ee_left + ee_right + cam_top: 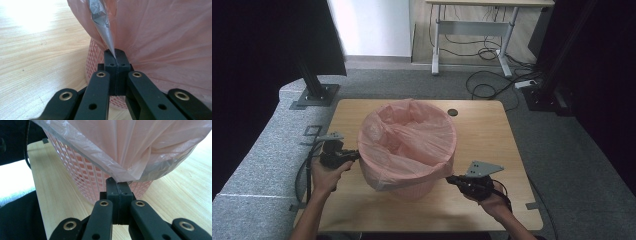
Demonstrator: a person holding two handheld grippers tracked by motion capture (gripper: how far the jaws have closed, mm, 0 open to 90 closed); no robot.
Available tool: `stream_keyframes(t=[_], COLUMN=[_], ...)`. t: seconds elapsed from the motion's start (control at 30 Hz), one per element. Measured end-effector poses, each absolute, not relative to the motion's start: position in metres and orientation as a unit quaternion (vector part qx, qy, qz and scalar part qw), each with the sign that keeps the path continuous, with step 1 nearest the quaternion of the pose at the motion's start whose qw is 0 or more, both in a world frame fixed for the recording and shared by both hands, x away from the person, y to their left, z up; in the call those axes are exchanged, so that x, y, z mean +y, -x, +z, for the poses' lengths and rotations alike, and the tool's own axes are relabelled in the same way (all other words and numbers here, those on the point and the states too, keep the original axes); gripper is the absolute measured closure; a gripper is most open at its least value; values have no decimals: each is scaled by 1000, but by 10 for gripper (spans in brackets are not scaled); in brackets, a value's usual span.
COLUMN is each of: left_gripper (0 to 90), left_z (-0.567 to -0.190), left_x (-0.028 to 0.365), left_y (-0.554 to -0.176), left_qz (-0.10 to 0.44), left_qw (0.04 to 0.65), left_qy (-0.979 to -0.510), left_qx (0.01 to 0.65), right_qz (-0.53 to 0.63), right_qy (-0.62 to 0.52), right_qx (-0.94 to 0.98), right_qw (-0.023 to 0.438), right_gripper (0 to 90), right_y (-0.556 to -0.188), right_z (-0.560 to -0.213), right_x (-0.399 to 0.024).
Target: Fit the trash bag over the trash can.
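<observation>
From the high view, a pink mesh bin point(412, 187) stands in the middle of the wooden table point(492, 135), lined with a thin pink bag point(407, 137) whose mouth is already folded out over the rim most of the way round. The left gripper point(353, 155) sits at the bin's left side and the right gripper point(452, 179) at its near right, each touching the turned-down edge of the bag.

In the left gripper view, the jaws are fully closed and a pulled-out peak of the bag point(106, 30) runs down into the seam between them, so this gripper has the film pinched. The mesh wall of the bin point(93, 56) shows just behind.

In the right gripper view, the jaws are likewise closed tight, with a corner of the bag's hem point(122, 176) caught at their tips, just in front of the bin's mesh point(82, 172).

Judging from this, the lining is mostly done (the bag sits inside and covers the rim). What seems left is drawing the overhang down evenly on both sides and letting go.
</observation>
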State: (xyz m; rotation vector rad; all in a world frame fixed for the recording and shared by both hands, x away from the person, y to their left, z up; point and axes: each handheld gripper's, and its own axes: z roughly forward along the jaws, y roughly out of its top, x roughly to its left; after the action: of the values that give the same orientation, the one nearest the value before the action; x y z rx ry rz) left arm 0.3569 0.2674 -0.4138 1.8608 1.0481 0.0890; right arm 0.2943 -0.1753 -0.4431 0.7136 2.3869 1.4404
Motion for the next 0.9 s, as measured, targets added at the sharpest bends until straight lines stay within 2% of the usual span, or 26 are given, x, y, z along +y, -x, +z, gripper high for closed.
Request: stream_keyframes(t=[0.3, 0.5, 0.67, 0.9], left_gripper=[900, 900, 900, 889], left_z=[-423, -429, -440, -441], left_x=[270, 271, 274, 276], left_y=[-357, -358, -362, -360], left_qz=[31, 31, 29, 38], left_qw=[465, 454, 440, 457], left_qy=[-772, -774, -773, -760], left_qx=[432, 440, 456, 461], right_qz=[476, 451, 415, 412], right_qy=[-249, -254, -267, -291], right_qx=[834, 849, 862, 856], right_qw=[123, 111, 118, 113], right_gripper=[900, 900, 900, 899], right_y=[-299, -307, -316, -330], right_z=[-449, -460, -476, -485], right_x=[-185, -187, -189, -197])
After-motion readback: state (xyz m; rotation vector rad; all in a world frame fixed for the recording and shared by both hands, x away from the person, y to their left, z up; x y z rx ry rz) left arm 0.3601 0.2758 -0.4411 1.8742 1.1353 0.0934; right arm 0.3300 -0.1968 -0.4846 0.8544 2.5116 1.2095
